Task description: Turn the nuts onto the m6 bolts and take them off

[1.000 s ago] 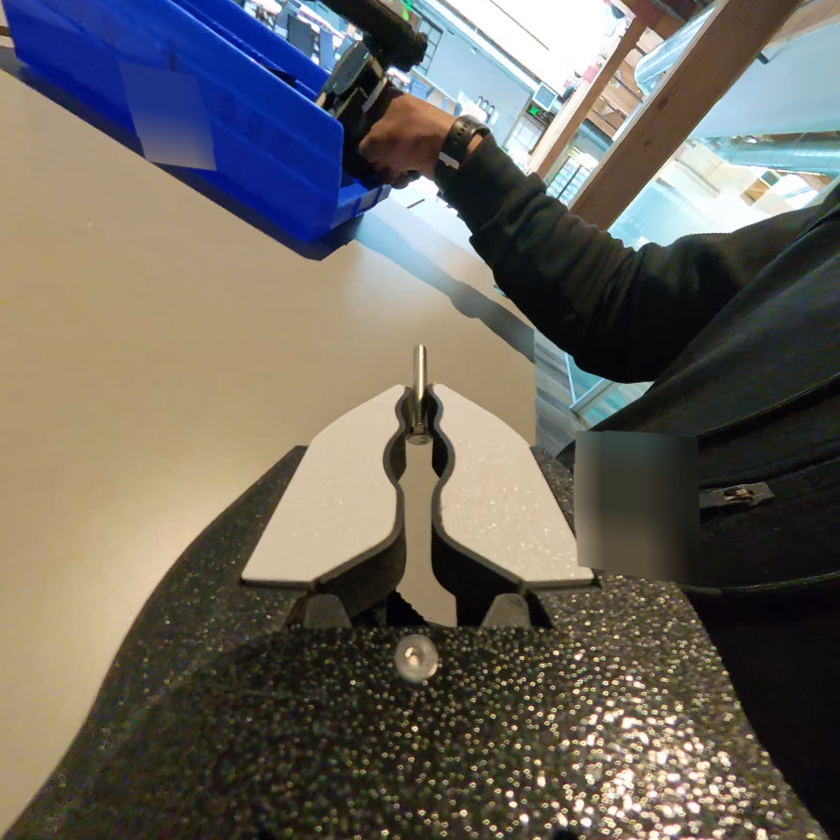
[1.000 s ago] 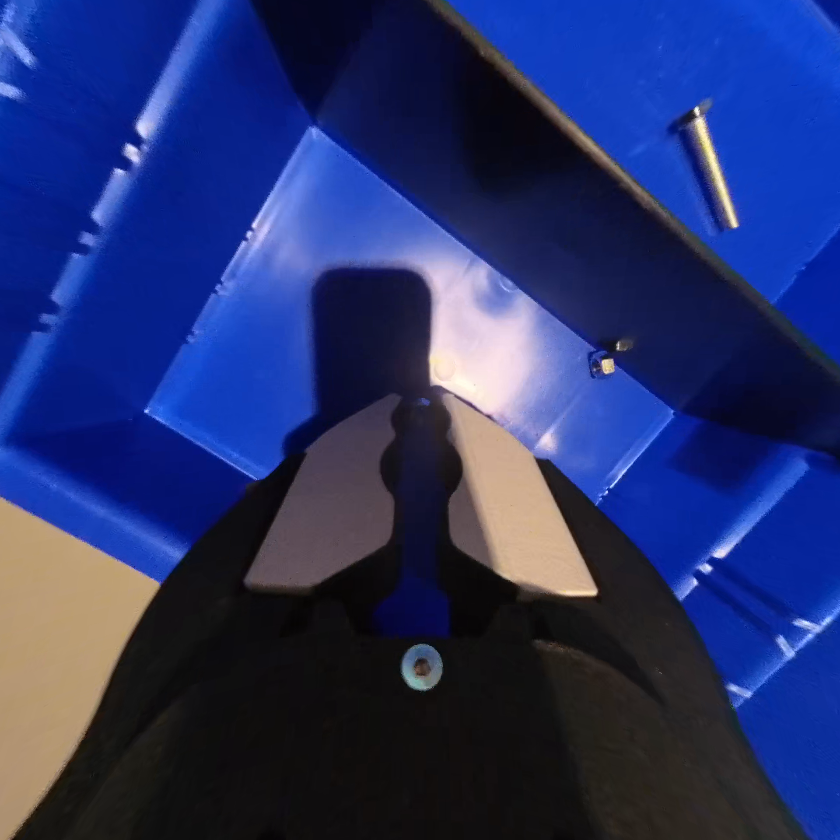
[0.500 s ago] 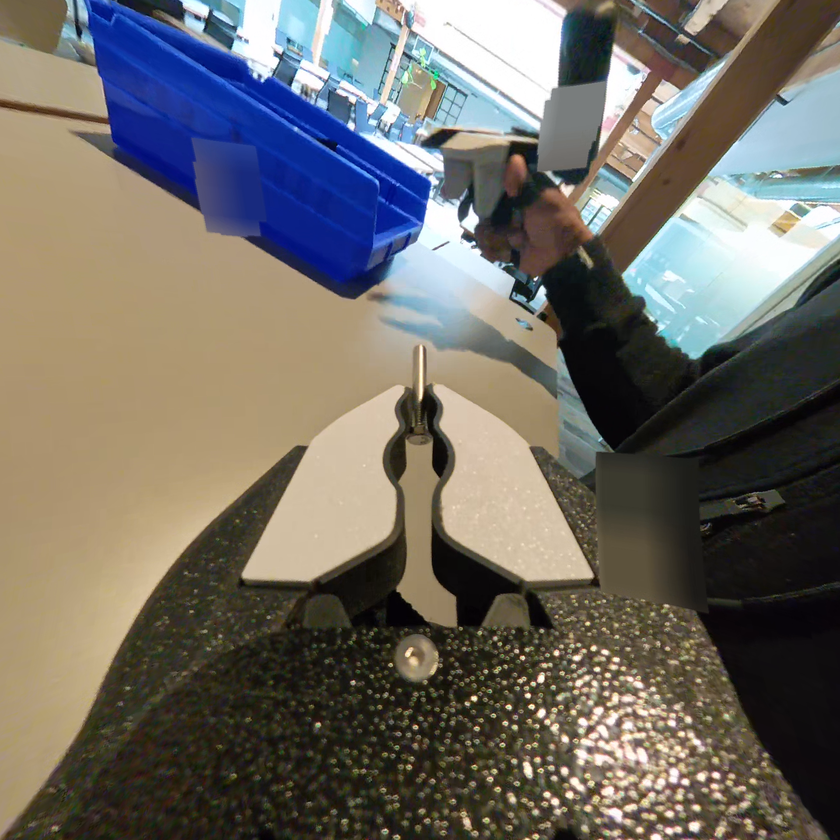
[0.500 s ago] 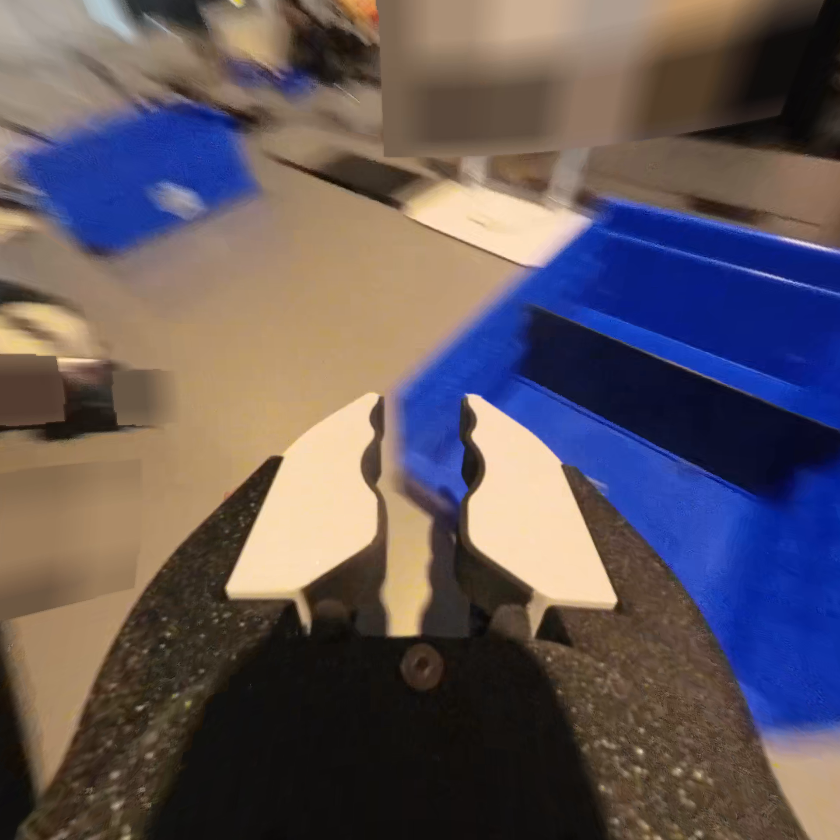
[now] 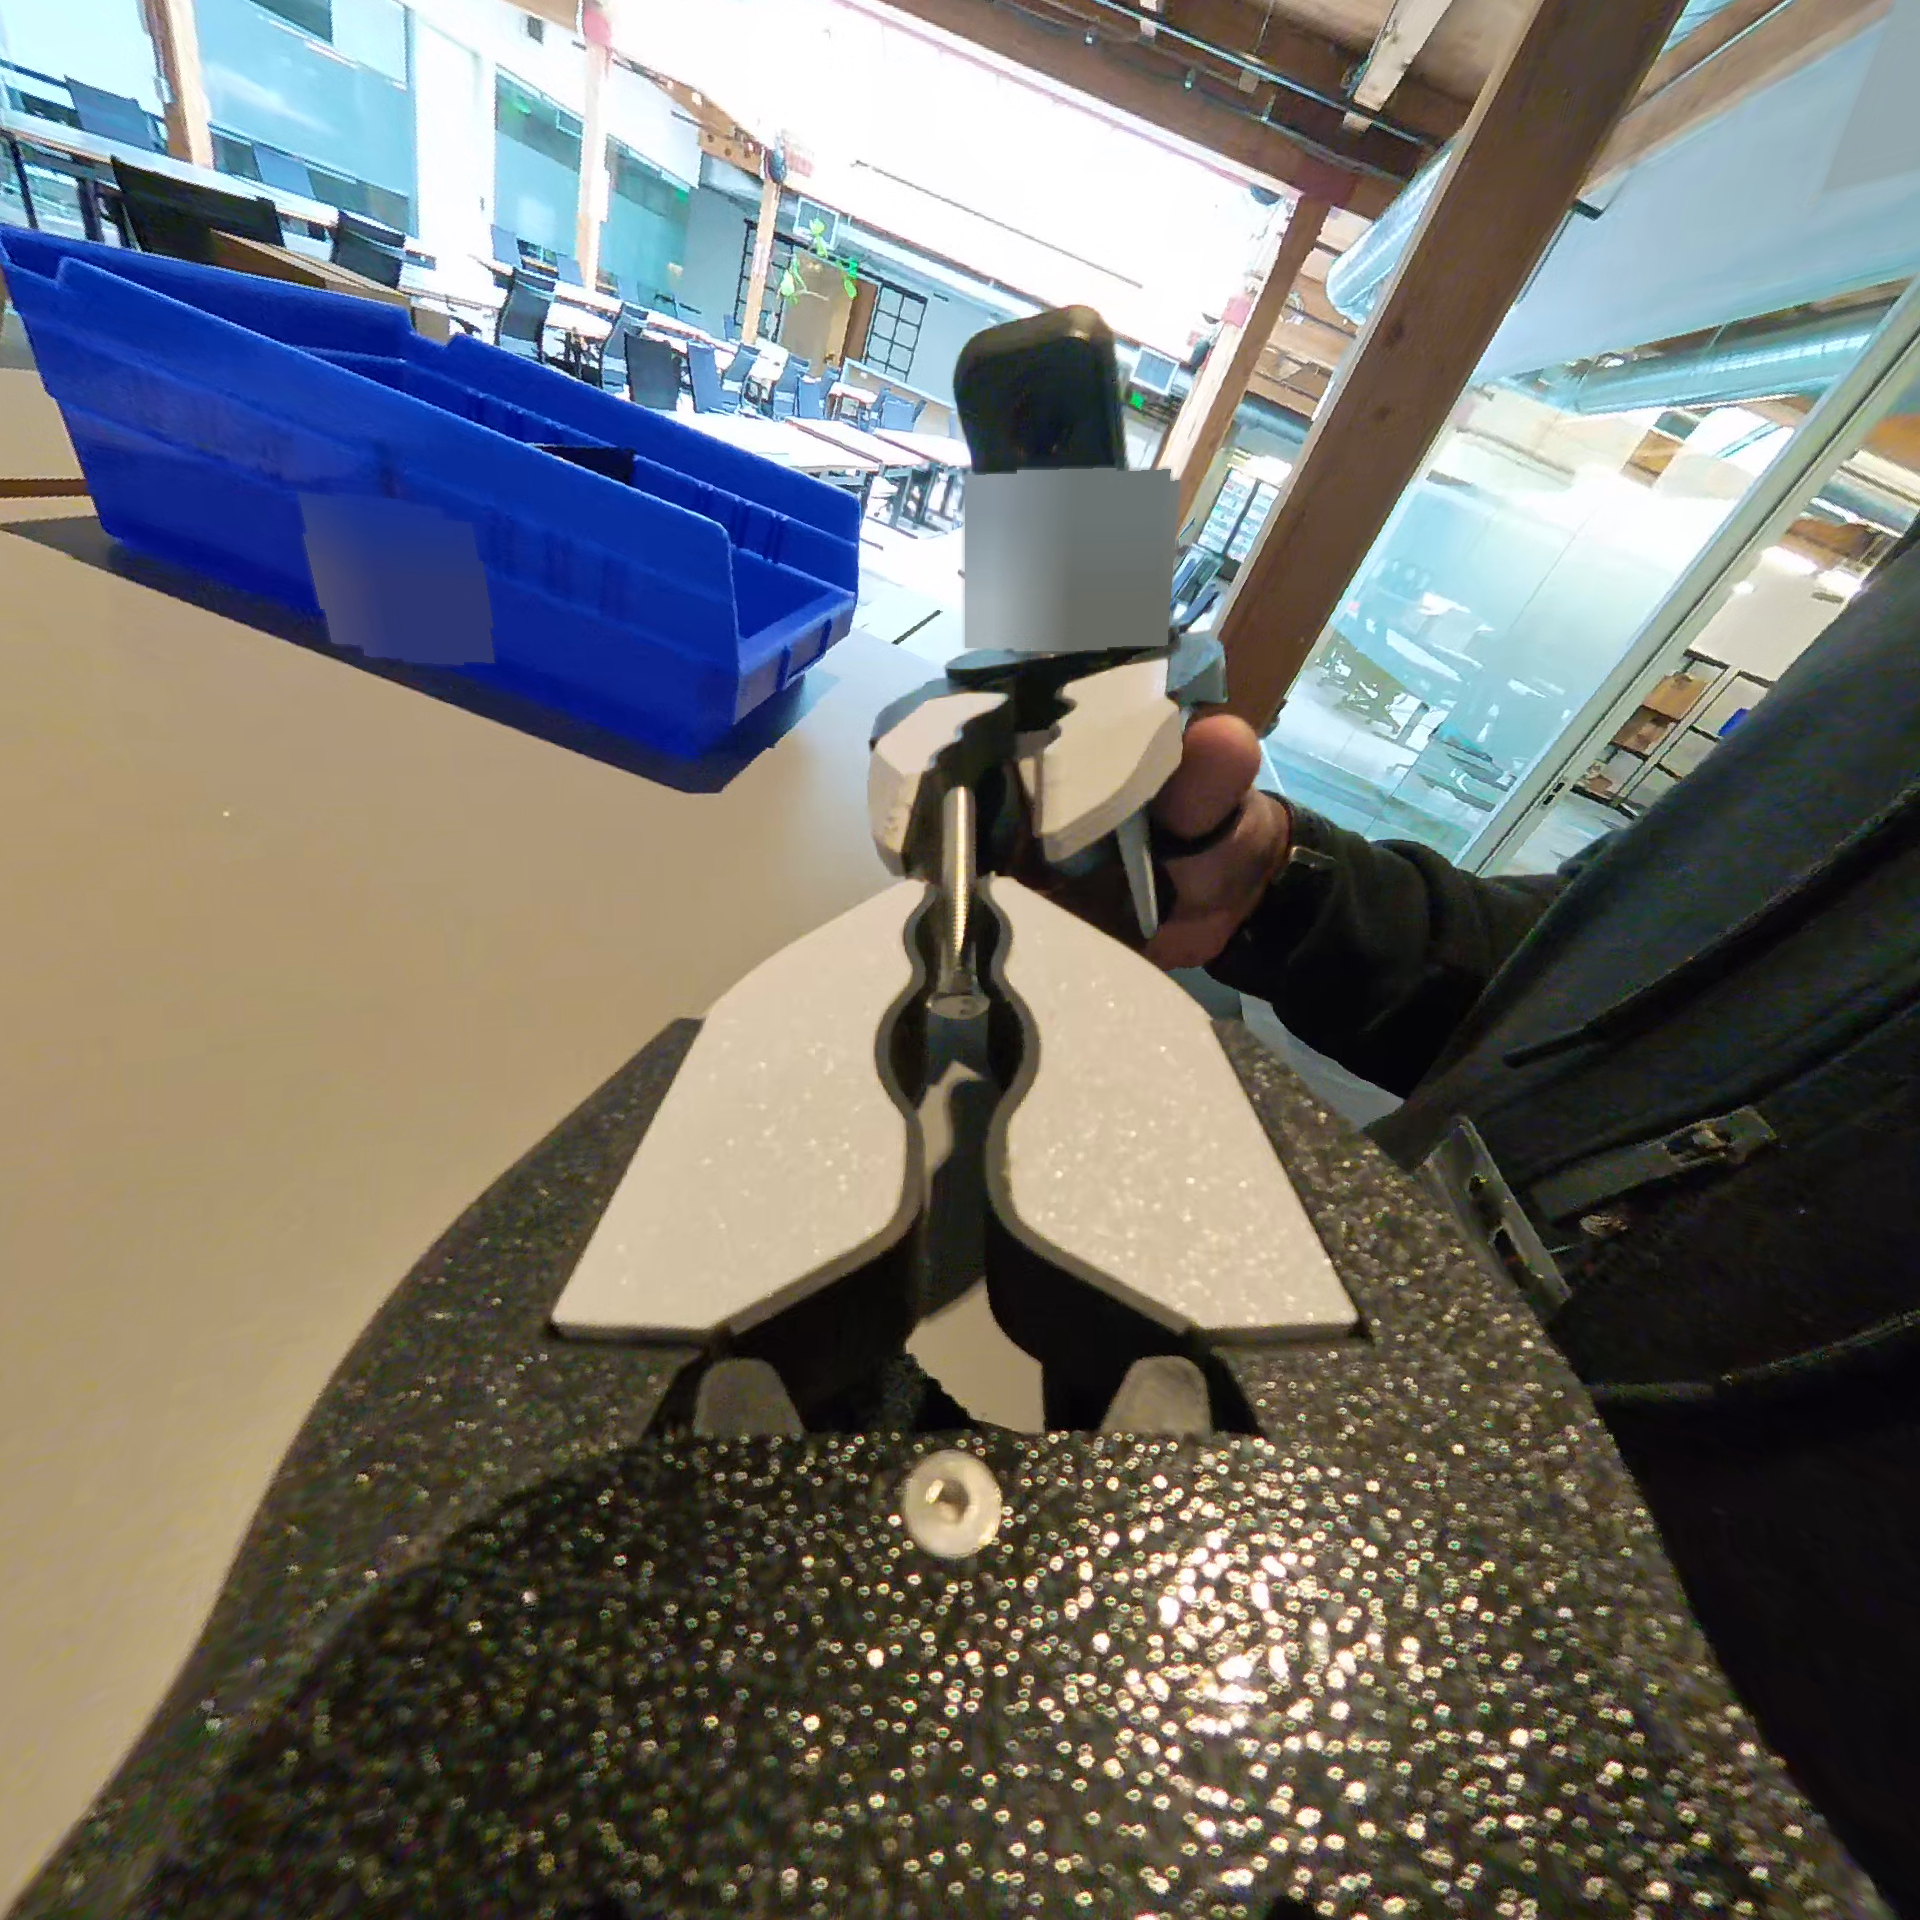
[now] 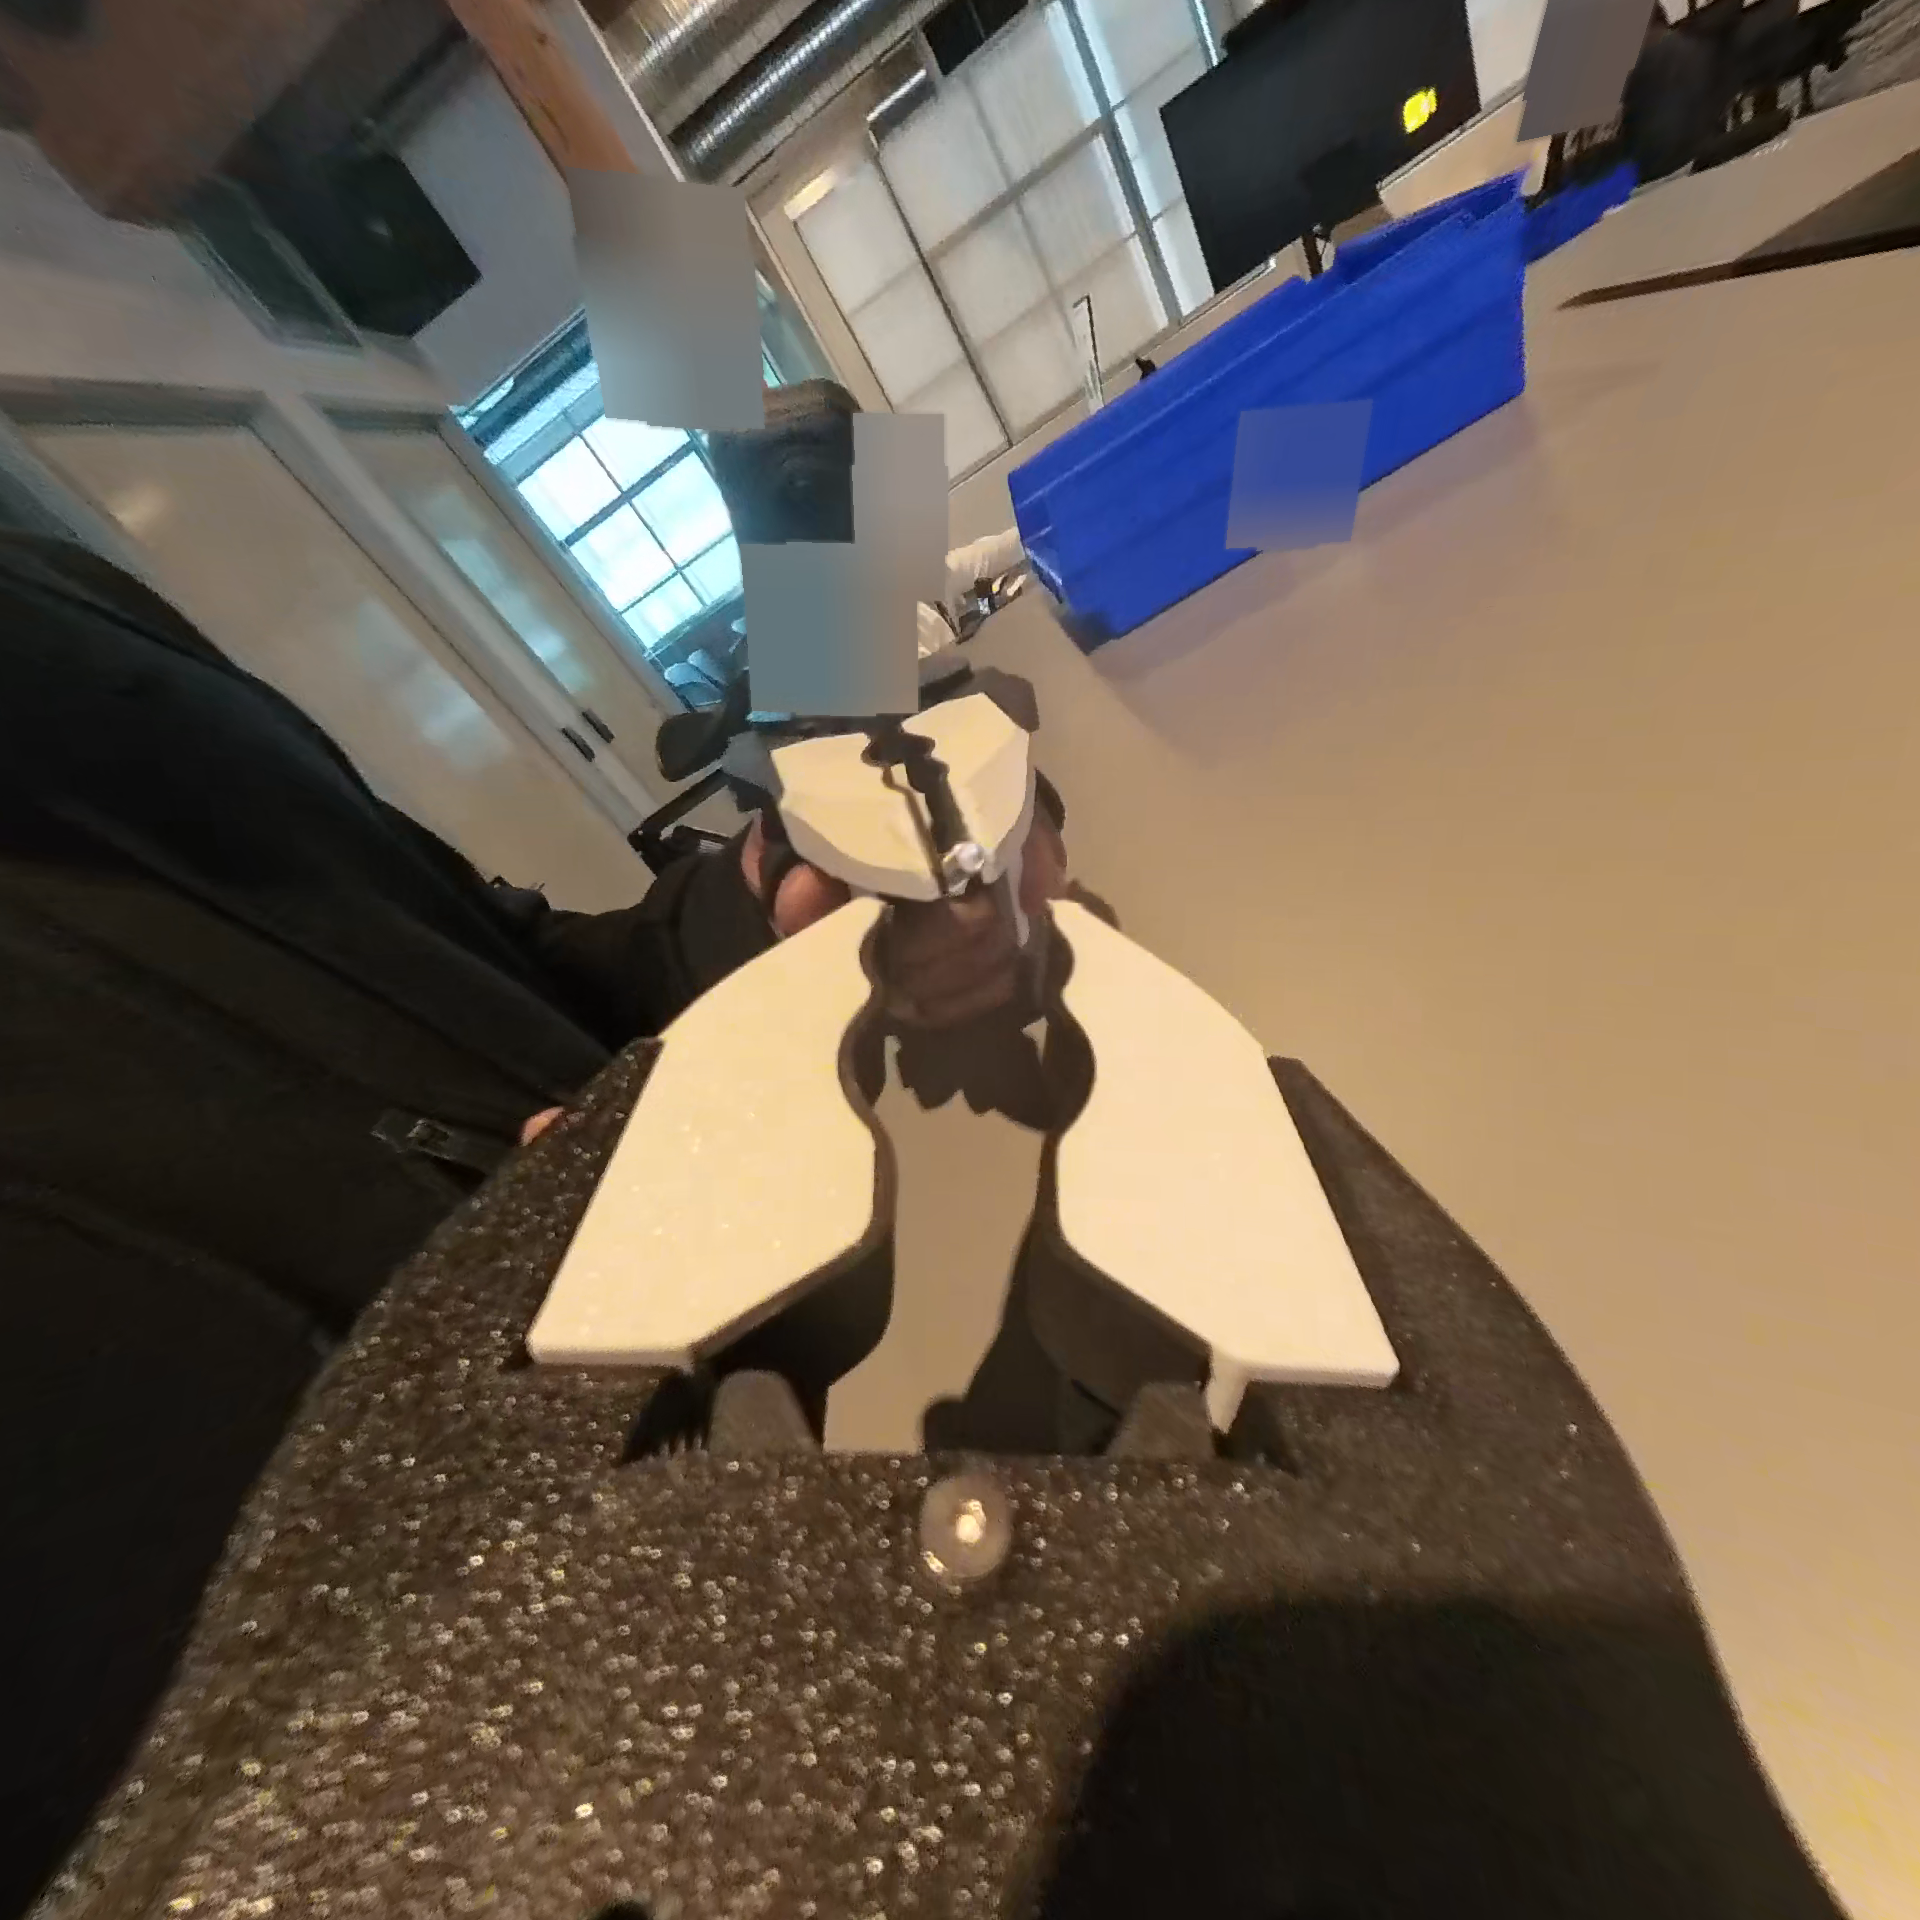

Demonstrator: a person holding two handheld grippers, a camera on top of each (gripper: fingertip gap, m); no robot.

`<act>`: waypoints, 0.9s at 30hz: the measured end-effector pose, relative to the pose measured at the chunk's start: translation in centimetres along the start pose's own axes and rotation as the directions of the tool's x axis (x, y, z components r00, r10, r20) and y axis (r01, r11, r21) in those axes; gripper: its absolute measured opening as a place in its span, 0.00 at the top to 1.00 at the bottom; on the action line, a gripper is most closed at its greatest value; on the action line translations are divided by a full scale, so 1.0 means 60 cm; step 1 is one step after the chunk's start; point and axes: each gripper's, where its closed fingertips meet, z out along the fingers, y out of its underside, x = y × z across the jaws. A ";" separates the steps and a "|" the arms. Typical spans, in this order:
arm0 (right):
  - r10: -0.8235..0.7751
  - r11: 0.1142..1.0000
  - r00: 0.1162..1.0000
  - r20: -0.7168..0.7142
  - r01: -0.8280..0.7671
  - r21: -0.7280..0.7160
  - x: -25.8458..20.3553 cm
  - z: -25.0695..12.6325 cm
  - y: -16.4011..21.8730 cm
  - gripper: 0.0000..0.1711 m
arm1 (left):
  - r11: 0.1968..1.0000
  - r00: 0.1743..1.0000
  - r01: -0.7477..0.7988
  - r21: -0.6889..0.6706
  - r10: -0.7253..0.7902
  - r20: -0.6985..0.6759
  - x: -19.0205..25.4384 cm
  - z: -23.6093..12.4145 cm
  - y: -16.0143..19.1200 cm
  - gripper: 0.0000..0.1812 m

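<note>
Each camera sits close behind its own gripper, looking along the fingers, and the two face each other over the grey table (image 5: 312,987). The left wrist view shows the right gripper (image 5: 977,774) at upper centre, the right wrist view the left gripper (image 6: 961,857) likewise. Both share the blue bin (image 5: 582,582), upper left in one and upper right (image 6: 1351,416) in the other.

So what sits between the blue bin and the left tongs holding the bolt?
Only bare grey table: nothing lies between the blue bin and the left tongs clamped on the bolt. The left wrist view shows it.

A plain beige table (image 5: 312,987), with a long blue plastic bin (image 5: 436,509) resting on its far side.
</note>
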 end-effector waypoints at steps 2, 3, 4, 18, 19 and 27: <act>0.006 1.000 1.000 0.008 -0.006 0.013 0.000 0.006 -0.002 0.86 | 1.000 1.000 -0.004 -0.013 0.004 -0.008 0.004 0.002 0.003 0.97; 0.009 1.000 1.000 0.014 -0.010 0.019 -0.001 0.009 -0.004 0.86 | 1.000 1.000 -0.008 -0.018 0.008 -0.008 0.005 0.003 0.005 0.97; 0.014 1.000 1.000 0.018 -0.014 0.019 0.000 0.011 -0.004 0.87 | 1.000 1.000 -0.013 -0.023 0.013 -0.008 0.006 0.004 0.006 0.97; -0.270 0.961 0.913 -0.304 0.273 -0.033 0.063 -0.115 -0.146 0.97 | 0.971 0.991 0.134 0.198 -0.137 0.004 -0.029 -0.040 -0.039 0.94; -0.309 0.949 0.864 -0.399 0.311 -0.062 0.090 -0.157 -0.190 0.97 | 0.968 0.989 0.142 0.206 -0.145 0.000 -0.030 -0.044 -0.040 0.94; -0.231 0.902 0.574 -0.786 -0.176 -0.393 0.464 -0.421 -0.313 0.96 | 0.985 0.997 0.064 0.159 -0.068 0.023 -0.016 -0.035 -0.028 0.96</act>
